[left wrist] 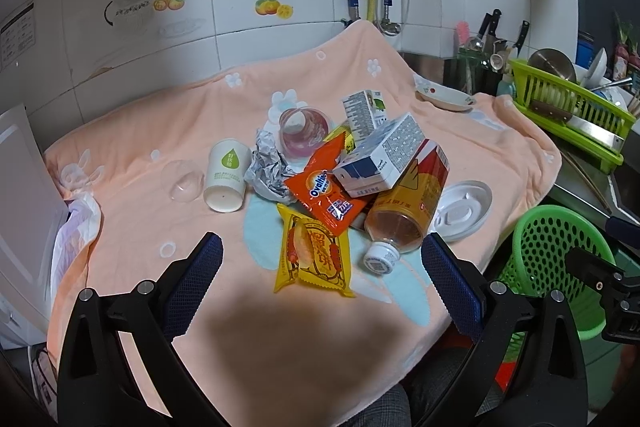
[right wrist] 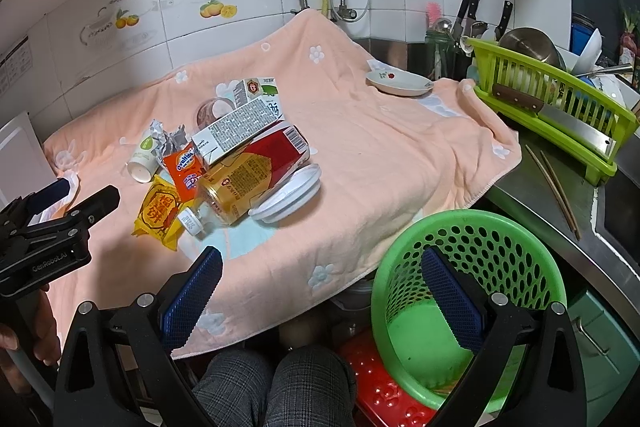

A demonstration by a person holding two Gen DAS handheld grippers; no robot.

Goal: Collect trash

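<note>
1. Trash pile: heaped on the peach towel (left wrist: 160, 131), mid-cloth. I take the bottle (left wrist: 408, 199) as my landmark; it lies on its side with its white cap toward me, and I see no liquid in it.
2. Blue-and-white carton (left wrist: 380, 155): lying across the bottle's upper side, touching it. A second carton (left wrist: 362, 109) stands just behind.
3. Orange Ovaltine sachet (left wrist: 326, 191): against the bottle's left flank, partly under the carton.
4. Yellow snack packet (left wrist: 314, 257): flat on the towel, left of the bottle's cap and nearest my left gripper.
5. Crumpled foil (left wrist: 266, 171): left of the sachet.
6. Paper cup (left wrist: 226, 177): tipped over beyond the foil; I cannot see inside it.
7. Clear pink-tinted cup (left wrist: 304, 133): on its side behind the sachet, mouth toward the camera, apparently empty.
8. White lid (left wrist: 466, 209): touching the bottle's right side.
9. Green basket (right wrist: 472, 303): below the towel's edge, right of the bottle; I see only bare green floor inside.
10. Saucer (right wrist: 400, 81): far beyond the bottle, empty.
11. Left gripper (left wrist: 322, 253): jaws spread wide, gripping nothing, hovering over the yellow packet.
12. Right gripper (right wrist: 322, 267): jaws spread wide, gripping nothing, one finger over the basket.
</note>
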